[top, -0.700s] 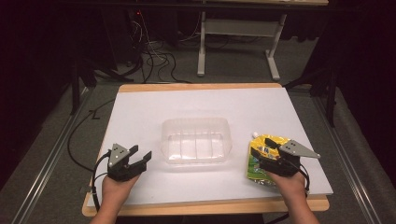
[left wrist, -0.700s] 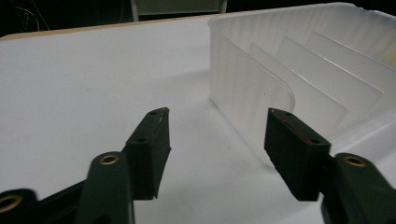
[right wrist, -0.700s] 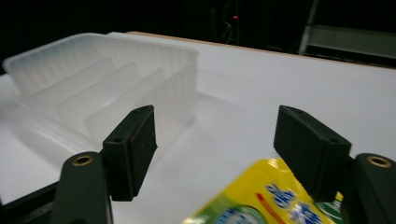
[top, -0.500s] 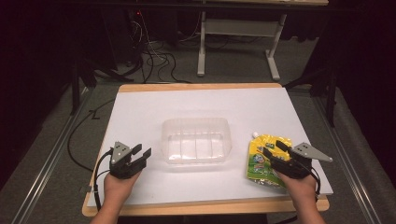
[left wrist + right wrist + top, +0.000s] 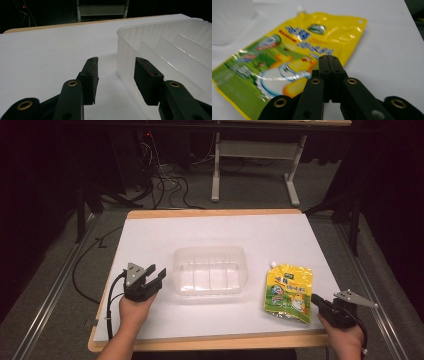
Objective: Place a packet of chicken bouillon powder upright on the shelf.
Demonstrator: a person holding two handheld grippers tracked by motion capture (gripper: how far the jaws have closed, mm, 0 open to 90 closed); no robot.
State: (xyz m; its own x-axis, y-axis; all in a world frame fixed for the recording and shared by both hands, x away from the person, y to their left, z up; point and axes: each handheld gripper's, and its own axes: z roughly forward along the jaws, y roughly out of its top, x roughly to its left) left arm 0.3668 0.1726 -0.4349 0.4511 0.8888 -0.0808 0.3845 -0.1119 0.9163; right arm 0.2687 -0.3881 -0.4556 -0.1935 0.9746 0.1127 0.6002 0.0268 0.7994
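Looks like pouch-into-tub job, pickup not begun. Yellow pouch [image 5: 288,293] flat at lower right of high view, beside clear tub [image 5: 210,270] at centre. Right gripper [image 5: 321,303] jaws together, empty, at pouch's edge. Left gripper [image 5: 151,279] jaws apart by tub's wall. Next: right opens, bites pouch edge.

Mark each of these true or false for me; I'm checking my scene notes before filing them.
1. The yellow pouch lies inside the clear tub. False: it lies flat on the white table, to the tub's right.
2. The right tool has its jaws pressed together with nothing between them. True.
3. The left tool is clamped on the tub's rim. False: its jaws stand apart, close by the tub's wall.
4. The tub holds nothing. True.
5. The pouch's white spout points toward the table's far edge. True.
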